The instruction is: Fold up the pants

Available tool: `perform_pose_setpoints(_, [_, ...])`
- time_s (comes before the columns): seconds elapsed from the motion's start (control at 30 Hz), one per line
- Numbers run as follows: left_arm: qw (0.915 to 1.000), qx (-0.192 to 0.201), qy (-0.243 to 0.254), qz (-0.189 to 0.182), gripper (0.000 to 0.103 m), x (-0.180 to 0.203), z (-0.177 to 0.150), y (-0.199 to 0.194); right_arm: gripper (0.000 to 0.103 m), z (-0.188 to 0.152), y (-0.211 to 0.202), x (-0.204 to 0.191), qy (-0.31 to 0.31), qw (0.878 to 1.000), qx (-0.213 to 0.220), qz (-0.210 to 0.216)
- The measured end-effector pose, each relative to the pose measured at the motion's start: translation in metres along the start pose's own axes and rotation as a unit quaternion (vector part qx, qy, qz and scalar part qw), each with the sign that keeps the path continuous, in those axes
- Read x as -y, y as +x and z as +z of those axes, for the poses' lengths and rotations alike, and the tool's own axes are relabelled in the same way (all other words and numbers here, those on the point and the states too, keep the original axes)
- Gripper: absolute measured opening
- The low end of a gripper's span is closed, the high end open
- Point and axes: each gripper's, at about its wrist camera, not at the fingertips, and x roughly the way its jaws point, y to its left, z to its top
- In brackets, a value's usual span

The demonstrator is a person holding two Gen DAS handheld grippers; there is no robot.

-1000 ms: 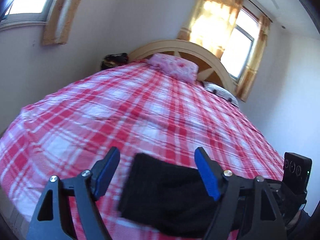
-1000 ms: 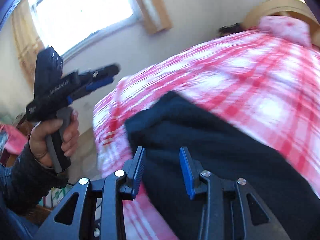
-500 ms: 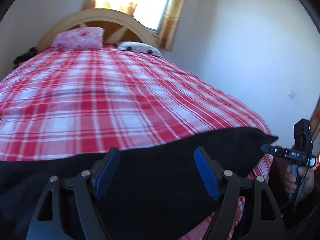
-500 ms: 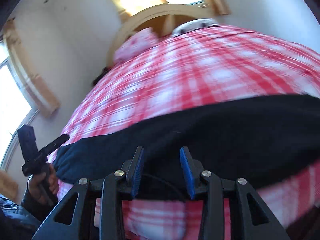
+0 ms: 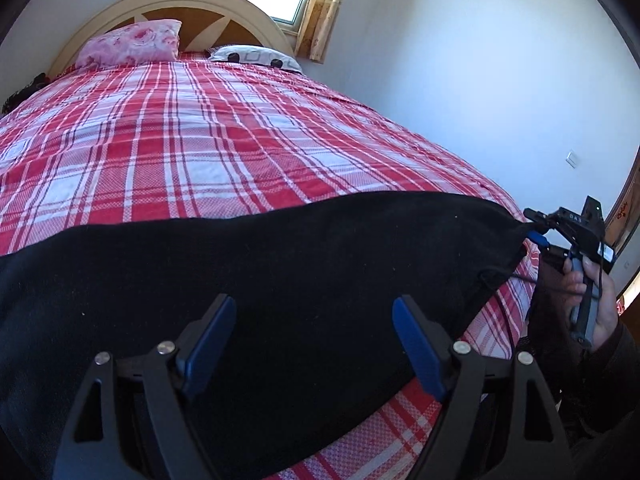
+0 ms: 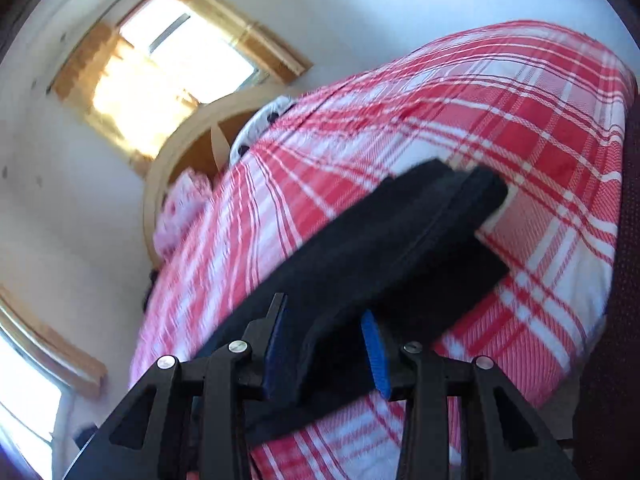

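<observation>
Pants [image 5: 280, 280]: black, laid flat across near edge of plaid bed [image 5: 208, 152]
L gripper [image 5: 310, 344]: released, jaws wide, above cloth
R gripper [image 6: 326, 344]: grasping pants' right end
Advice: pinch both layers, lift level, carry end over squarely

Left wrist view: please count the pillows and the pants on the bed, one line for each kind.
Pillows: 2, the pink floral pillow and the white patterned pillow
Black pants: 1
Total: 3
</observation>
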Motion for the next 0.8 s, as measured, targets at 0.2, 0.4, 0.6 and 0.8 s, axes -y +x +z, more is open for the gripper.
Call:
perform_pose_setpoints(0.2, [0.9999, -0.006, -0.011, -0.003, 0.084, -0.003, -0.003, 0.001, 0.015, 0.019, -0.014, -0.023, -0.078, 0.996, 0.034, 0.002])
perform_pose_setpoints(0.4, [0.9999, -0.009, -0.011, -0.01, 0.084, -0.003, -0.002, 0.003, 0.015, 0.008, -0.023, -0.004, -0.101, 0.994, 0.024, -0.033])
perform_pose_setpoints(0.6, [0.9998, -0.009, 0.0, -0.017, 0.084, -0.003, -0.003, -0.005, 0.022, -0.006, -0.035, 0.038, -0.048, 0.991, 0.013, -0.126])
perform_pose_setpoints(0.8, [0.9985, -0.006, 0.044, -0.032, 0.084, 0.008, -0.008, -0.018, 0.023, -0.042, -0.036, -0.032, -0.218, 0.971, -0.048, -0.081])
